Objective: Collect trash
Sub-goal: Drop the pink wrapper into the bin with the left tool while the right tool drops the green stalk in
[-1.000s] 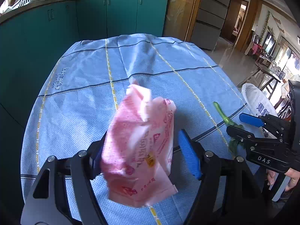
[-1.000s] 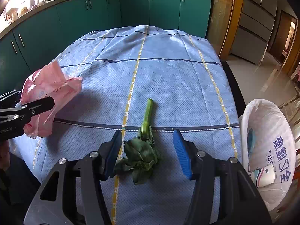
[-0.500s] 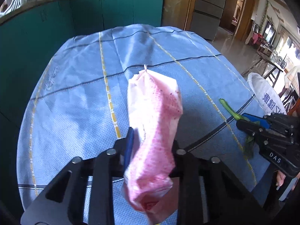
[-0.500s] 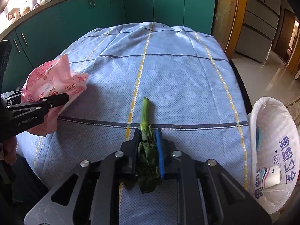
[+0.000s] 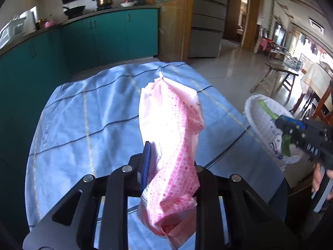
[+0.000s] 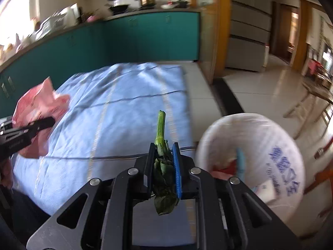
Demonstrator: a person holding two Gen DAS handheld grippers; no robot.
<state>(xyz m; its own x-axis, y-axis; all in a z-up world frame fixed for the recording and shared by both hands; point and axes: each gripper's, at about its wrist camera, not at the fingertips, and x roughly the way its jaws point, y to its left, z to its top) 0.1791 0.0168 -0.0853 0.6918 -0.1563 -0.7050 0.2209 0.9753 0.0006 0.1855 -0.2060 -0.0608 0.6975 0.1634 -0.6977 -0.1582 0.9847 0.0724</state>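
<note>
My left gripper (image 5: 169, 162) is shut on a crumpled pink plastic wrapper (image 5: 172, 137) and holds it up above the blue tablecloth (image 5: 87, 112). My right gripper (image 6: 163, 156) is shut on a wilted green vegetable stalk (image 6: 161, 129), lifted off the table, its stem pointing forward. The white trash bag (image 6: 268, 143) stands open just right of the right gripper, beside the table edge, with trash inside. In the left wrist view the right gripper (image 5: 291, 125) holds the stalk over the bag (image 5: 262, 114). The wrapper also shows at the left of the right wrist view (image 6: 39, 102).
Teal kitchen cabinets (image 5: 108, 33) run behind the table, with pots on the counter. Tiled floor (image 6: 260, 87) lies to the right, with wooden chairs and a table (image 5: 276, 70) farther off. The right wrist view is motion-blurred.
Both grippers have lifted their loads off the table. The right gripper has swung right with the stalk toward the white bag. The left gripper has raised the wrapper and turned right.
</note>
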